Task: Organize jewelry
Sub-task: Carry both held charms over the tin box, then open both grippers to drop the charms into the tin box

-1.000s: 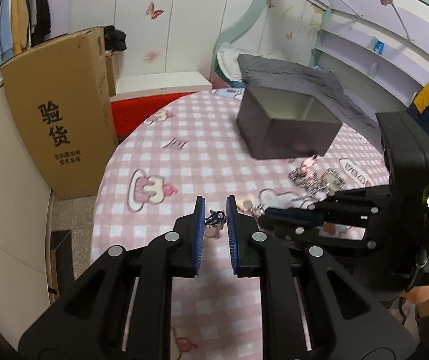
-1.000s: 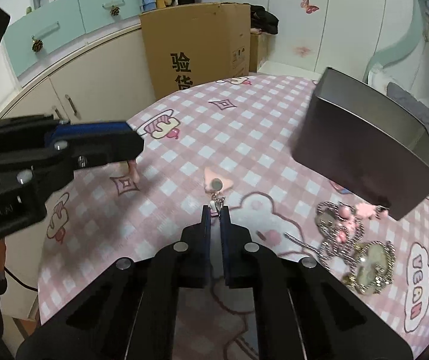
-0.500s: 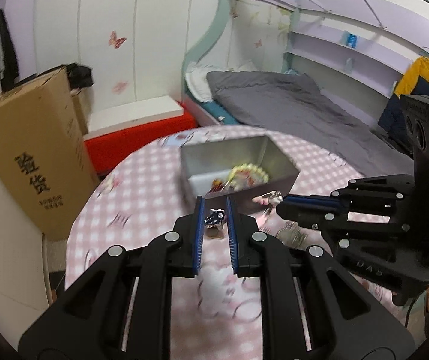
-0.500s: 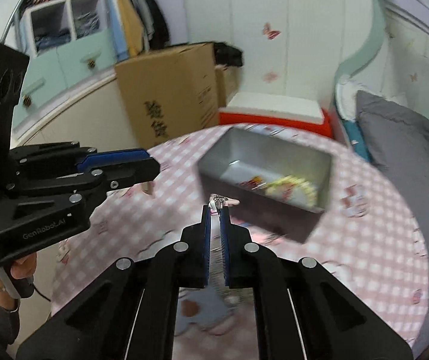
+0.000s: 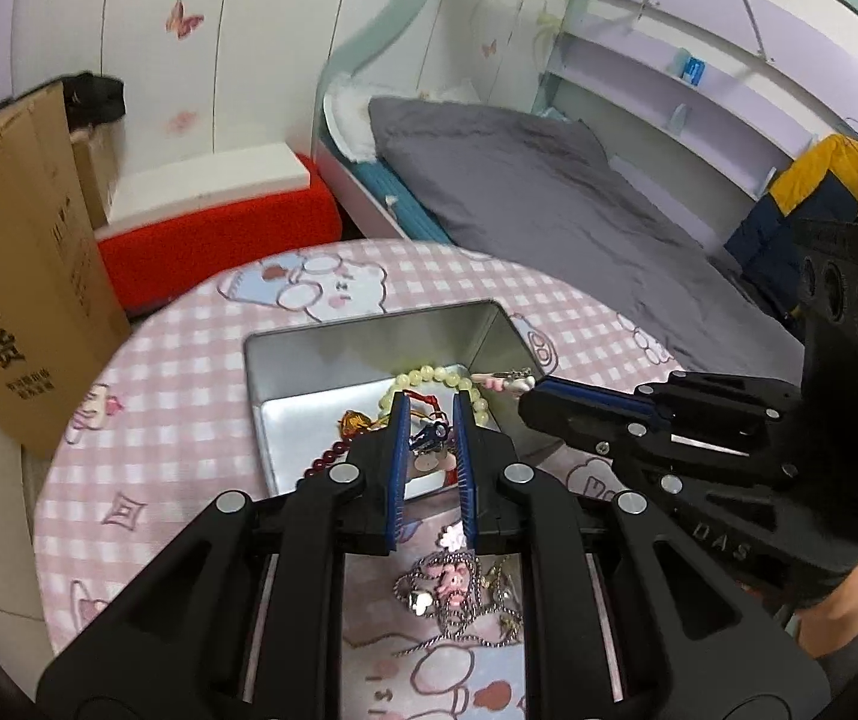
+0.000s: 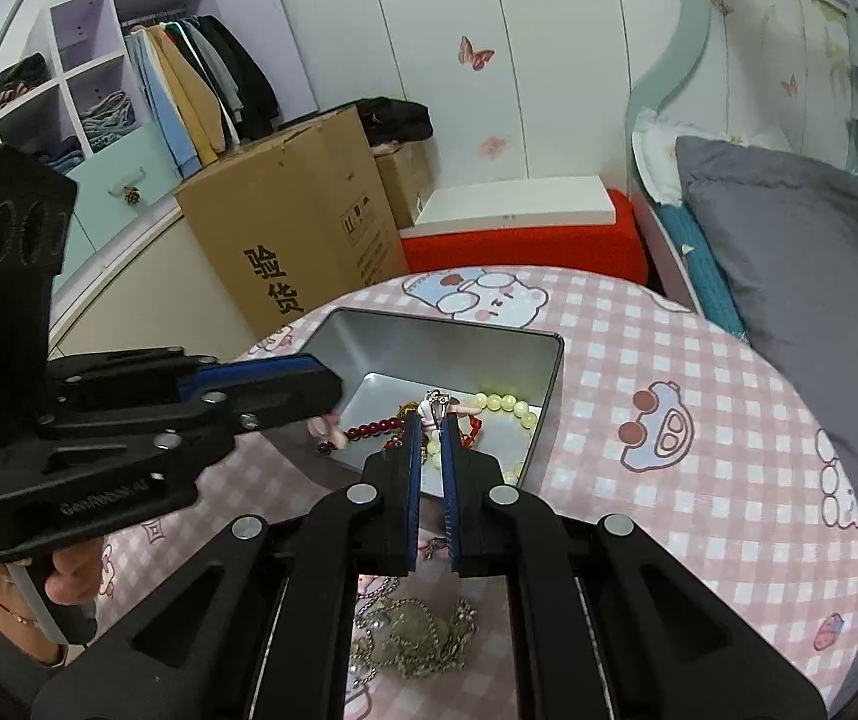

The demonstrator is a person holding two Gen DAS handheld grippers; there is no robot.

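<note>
Jewelry goes in now — the left gripper (image 5: 431, 429) pinches a blue charm (image 5: 429, 435), the right gripper (image 6: 431, 420) a pink clip (image 6: 436, 404), both above the tin (image 5: 363, 354) — next, release.

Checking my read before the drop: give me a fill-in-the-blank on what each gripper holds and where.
The left gripper is shut on a small ____ charm.
The right gripper pinches a pink ____.
Both hover over the open metal ____.
A tangle of chains lies on the ____ tablecloth.

Missing: blue; earring; tin; pink checked
</note>
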